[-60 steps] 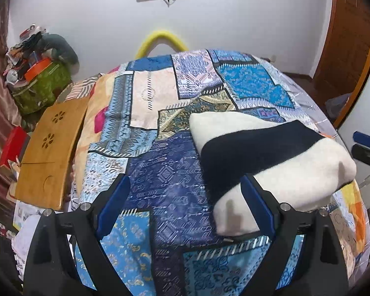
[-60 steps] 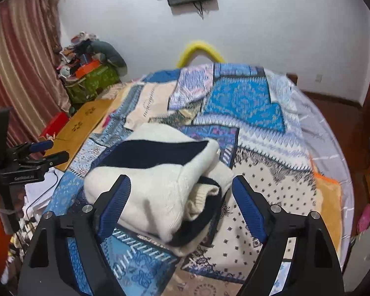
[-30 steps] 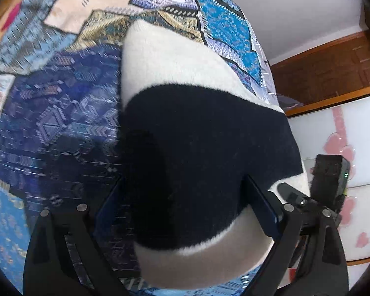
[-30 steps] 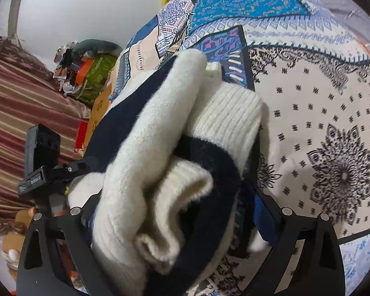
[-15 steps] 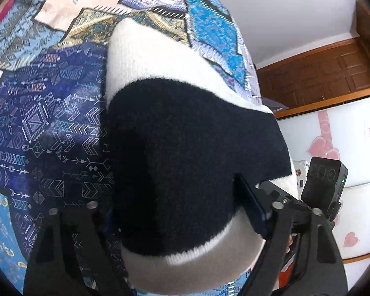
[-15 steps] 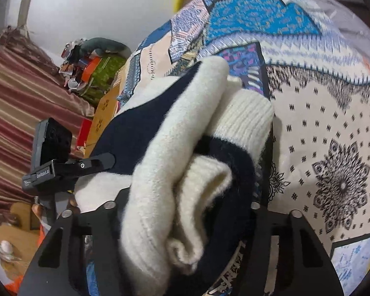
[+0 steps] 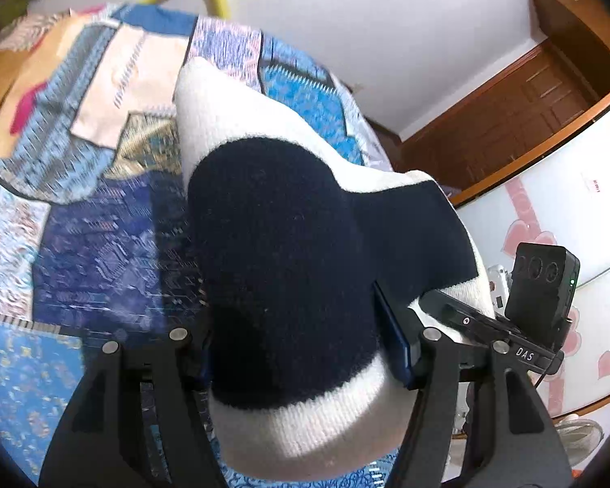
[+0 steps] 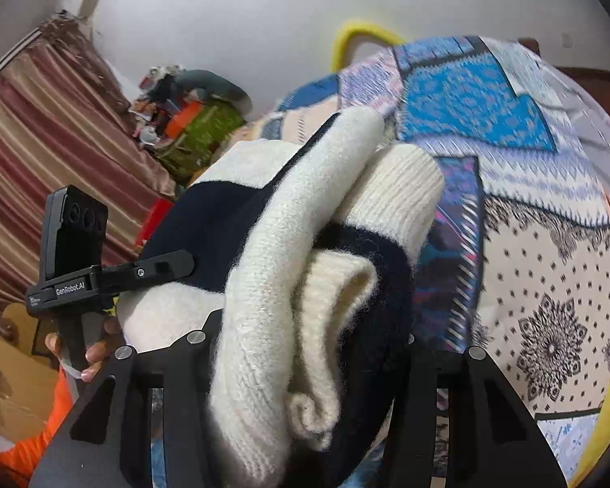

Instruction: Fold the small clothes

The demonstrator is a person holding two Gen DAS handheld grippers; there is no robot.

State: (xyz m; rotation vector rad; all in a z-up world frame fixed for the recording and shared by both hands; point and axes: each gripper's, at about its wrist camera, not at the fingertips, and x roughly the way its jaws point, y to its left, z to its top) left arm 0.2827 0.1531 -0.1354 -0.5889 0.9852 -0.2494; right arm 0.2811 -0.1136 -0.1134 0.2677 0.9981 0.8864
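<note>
A folded cream and navy knit sweater point(image 7: 280, 268) fills both views; in the right wrist view the sweater point(image 8: 305, 268) shows its stacked layers and a rolled sleeve. My left gripper point(image 7: 301, 349) is shut on one end of the bundle. My right gripper point(image 8: 305, 349) is shut on the opposite end. The bundle is held up off the patchwork bedspread point(image 7: 101, 244). The other hand-held gripper shows at the right of the left view point(image 7: 508, 325) and at the left of the right view point(image 8: 101, 276).
The patchwork bedspread point(image 8: 549, 284) covers the bed below. A striped curtain point(image 8: 40, 142) and a pile of bags point(image 8: 191, 122) stand at the left. A wooden door point(image 7: 528, 101) and a white cabinet point(image 7: 569, 223) are at the right. A yellow hoop point(image 8: 362, 32) leans on the wall.
Both grippers went from open around the sweater to shut on its two ends. The bundle has risen off the bed and both views have tilted up.
</note>
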